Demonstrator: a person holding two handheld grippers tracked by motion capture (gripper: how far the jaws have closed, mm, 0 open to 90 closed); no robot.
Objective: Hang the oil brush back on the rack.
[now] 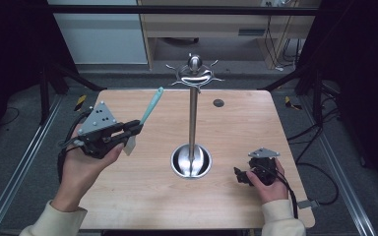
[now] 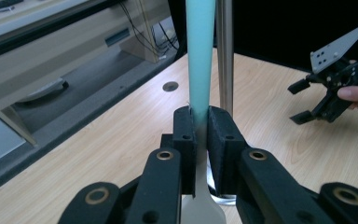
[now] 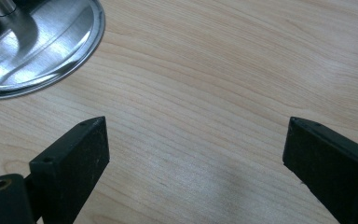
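A spatula with a teal handle (image 1: 151,105) and a pale blade is held above the table's left half, handle pointing up and away. My left gripper (image 1: 134,129) is shut on it where handle meets blade; the left gripper view has the teal handle (image 2: 200,56) rising between the closed pads (image 2: 185,140). A steel utensil stand (image 1: 193,118) with a round base (image 1: 191,162) and hooks at its top (image 1: 194,73) stands at the table's middle. My right gripper (image 1: 242,176) rests low at the right, open, nothing between its jaws; its own view has wide-apart pads (image 3: 81,149) over bare wood.
The wooden table (image 1: 236,123) has a small dark grommet hole (image 1: 218,103) near its far edge. Cables trail off both sides onto the floor. The stand's base edge (image 3: 42,51) lies just beyond the right gripper. Shelving and a cabinet stand behind the table.
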